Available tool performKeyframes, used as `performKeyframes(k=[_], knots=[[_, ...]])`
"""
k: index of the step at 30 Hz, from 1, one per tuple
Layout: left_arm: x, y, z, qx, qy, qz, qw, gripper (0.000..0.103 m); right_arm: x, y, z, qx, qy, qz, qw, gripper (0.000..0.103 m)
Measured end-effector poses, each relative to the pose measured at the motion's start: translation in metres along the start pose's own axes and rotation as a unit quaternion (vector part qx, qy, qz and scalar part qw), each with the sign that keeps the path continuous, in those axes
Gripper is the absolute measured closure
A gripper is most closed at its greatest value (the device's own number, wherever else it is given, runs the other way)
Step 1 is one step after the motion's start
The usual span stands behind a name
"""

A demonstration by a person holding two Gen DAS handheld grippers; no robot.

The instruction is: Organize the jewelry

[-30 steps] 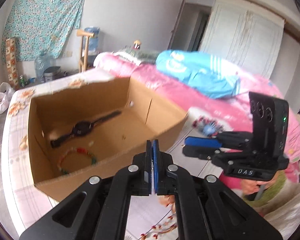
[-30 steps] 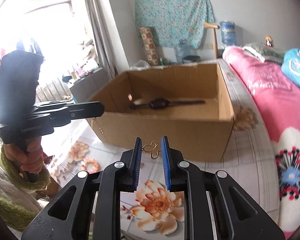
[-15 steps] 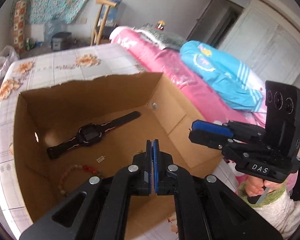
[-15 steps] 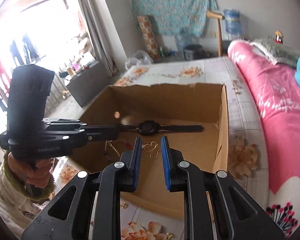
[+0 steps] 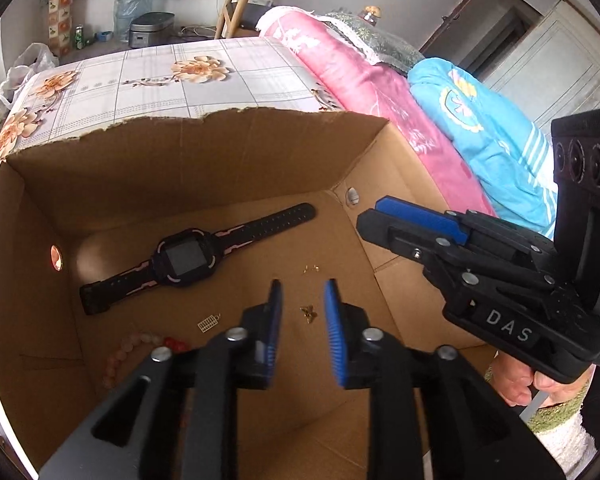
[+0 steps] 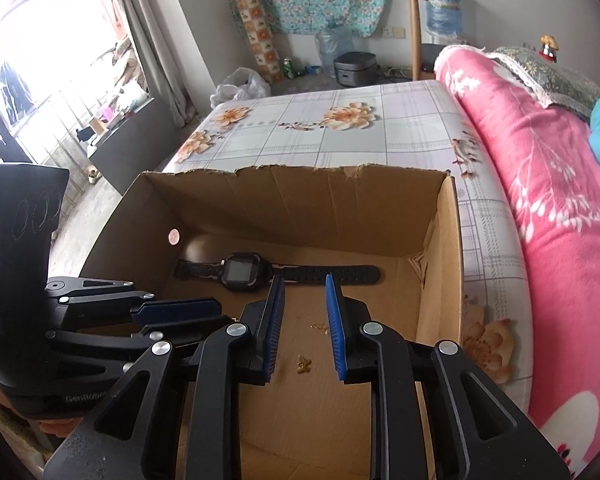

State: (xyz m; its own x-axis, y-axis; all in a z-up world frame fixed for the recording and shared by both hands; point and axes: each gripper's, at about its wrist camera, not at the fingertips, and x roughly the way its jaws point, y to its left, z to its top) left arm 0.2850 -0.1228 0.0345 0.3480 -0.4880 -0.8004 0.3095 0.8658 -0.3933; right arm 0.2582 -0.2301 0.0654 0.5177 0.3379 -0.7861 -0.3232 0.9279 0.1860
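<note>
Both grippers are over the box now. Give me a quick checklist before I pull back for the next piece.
1. Left gripper open with nothing between the fingers: ok.
2. Right gripper open with nothing between the fingers: ok.
3. Gold butterfly charm lying on the floor of the cardboard box: ok.
4. Second small gold piece also on the box floor, apart from the charm: ok.
5. Watch and bead bracelet inside the box: ok.
6. More jewelry left outside the box: cannot tell.
</note>
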Motion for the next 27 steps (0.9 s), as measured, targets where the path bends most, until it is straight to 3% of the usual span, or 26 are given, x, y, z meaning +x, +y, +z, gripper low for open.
performKeyframes(k=[7, 12, 17, 19, 23, 27], knots=[[-0.008, -0.004, -0.001, 0.008, -0.012, 0.002, 0.9999, 0.081, -0.011, -0.007, 0.0, 0.009, -0.021, -0.007, 1.0, 0.082], [-0.036, -0.014, -0.009, 0.031, -0.06, -0.001, 0.9977, 0.081, -0.037, -0.009, -0.005, 0.016, -0.053, -0.009, 0.998, 0.079], [-0.086, -0.026, -0.045, 0.08, -0.126, -0.01, 0.9887, 0.079, -0.086, 0.0, -0.031, 0.009, -0.104, 0.013, 0.994, 0.076], [-0.104, -0.027, -0.068, 0.1, -0.143, -0.011, 0.9845, 0.074, -0.102, 0.005, -0.047, 0.002, -0.119, 0.017, 0.993, 0.074], [-0.13, -0.022, -0.109, 0.119, -0.156, -0.013, 0.9805, 0.064, -0.124, 0.019, -0.082, -0.006, -0.127, 0.025, 0.992, 0.068], [-0.139, -0.017, -0.145, 0.123, -0.151, -0.011, 0.9808, 0.056, -0.13, 0.031, -0.114, -0.001, -0.124, 0.001, 0.992, 0.063]])
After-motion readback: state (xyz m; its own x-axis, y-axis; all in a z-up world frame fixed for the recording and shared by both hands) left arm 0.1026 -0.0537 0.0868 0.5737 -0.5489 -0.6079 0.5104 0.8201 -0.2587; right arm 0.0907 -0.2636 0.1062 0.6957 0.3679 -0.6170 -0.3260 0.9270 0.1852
